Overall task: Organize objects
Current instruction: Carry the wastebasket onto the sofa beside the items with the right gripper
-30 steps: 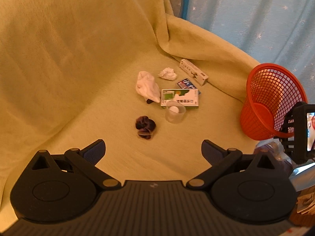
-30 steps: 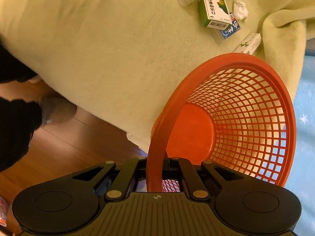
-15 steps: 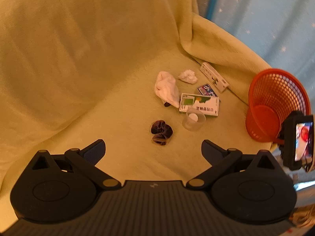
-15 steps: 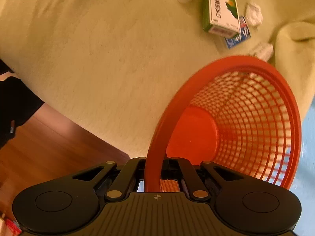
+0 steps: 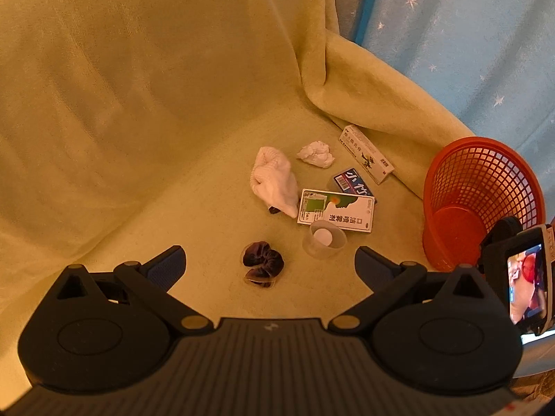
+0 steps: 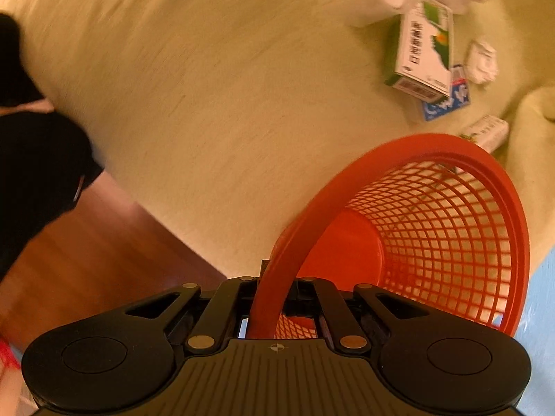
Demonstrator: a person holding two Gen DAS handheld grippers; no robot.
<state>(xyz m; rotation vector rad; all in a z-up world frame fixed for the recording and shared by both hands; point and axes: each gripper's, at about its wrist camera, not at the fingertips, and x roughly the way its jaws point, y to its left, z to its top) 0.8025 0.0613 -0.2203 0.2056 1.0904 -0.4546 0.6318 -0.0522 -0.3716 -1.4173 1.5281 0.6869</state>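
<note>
Right tool point(image 6: 277, 315) grips tilted red basket point(image 6: 451, 215) rim

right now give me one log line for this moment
left gripper: open, above scrunchie | right gripper: shut on basket rim | basket: empty | boxes, cup, sock, tissue: on couch cover

Three boxes point(image 5: 335, 210), one basket point(image 5: 480, 187), one cup point(image 5: 324, 239), one scrunchie point(image 5: 262, 263)

The right gripper point(image 6: 277, 315) pinches the rim of the orange basket point(image 6: 451, 215) — a green-and-white box point(image 6: 425, 52) lies on the yellow blanket point(image 6: 225, 86) toward its far edge.
</note>
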